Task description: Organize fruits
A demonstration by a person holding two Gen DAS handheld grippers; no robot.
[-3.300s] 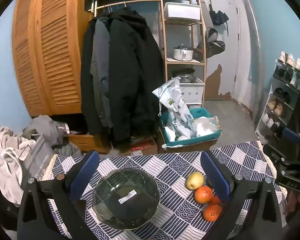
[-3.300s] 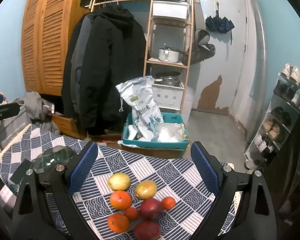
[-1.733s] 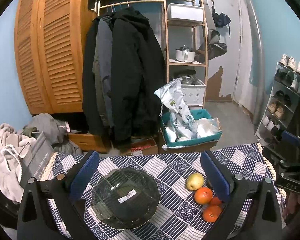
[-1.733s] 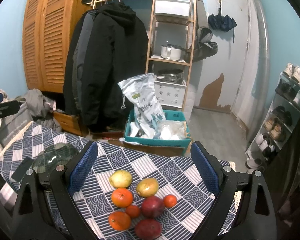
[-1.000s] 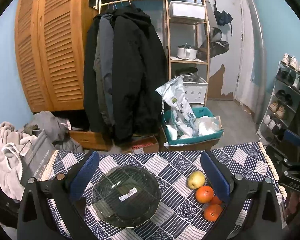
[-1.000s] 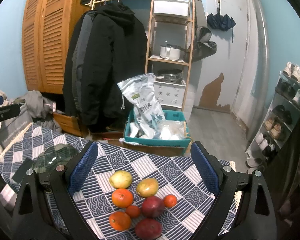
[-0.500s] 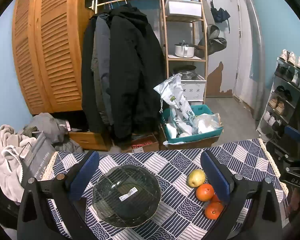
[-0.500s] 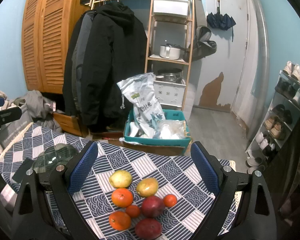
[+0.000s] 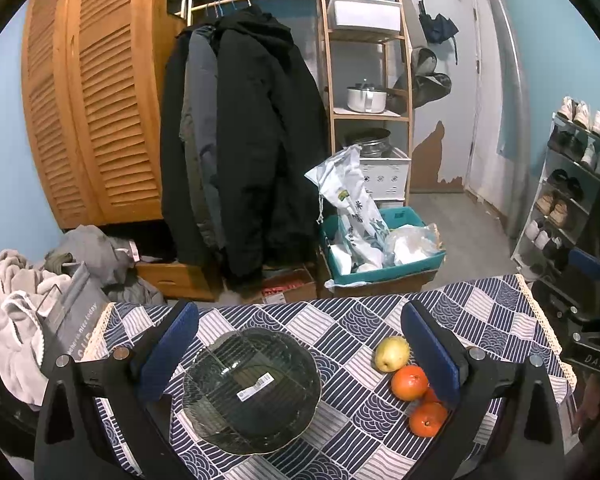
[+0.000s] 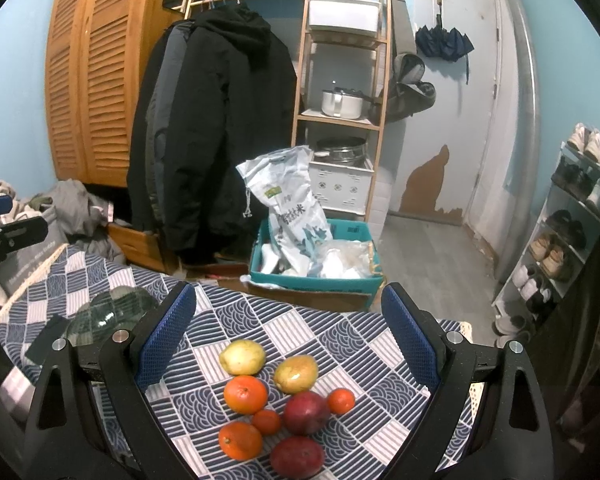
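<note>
A dark glass plate (image 9: 252, 390) with a white sticker lies on the blue-and-white patterned tablecloth (image 9: 340, 324), directly under my open left gripper (image 9: 298, 350). To its right sit a yellow-green pear (image 9: 392, 354) and oranges (image 9: 410, 382). In the right wrist view my open right gripper (image 10: 288, 336) hovers over the fruit pile: two yellowish pears (image 10: 242, 357), several oranges (image 10: 245, 394) and two red apples (image 10: 306, 406). Nothing is between either gripper's fingers. The plate (image 10: 108, 314) shows at the left of that view.
Past the table's far edge stand a teal crate (image 10: 316, 276) with a rice bag, hanging black coats (image 9: 256, 140), a wooden shelf (image 9: 370, 80) and a louvred wardrobe (image 9: 92, 112). A clothes pile (image 9: 28, 300) lies left, a shoe rack (image 9: 572, 184) right.
Both views shift only slightly; the left gripper wobbles a little above the plate. Fruit and plate stay where they were, and both grippers stay open.
</note>
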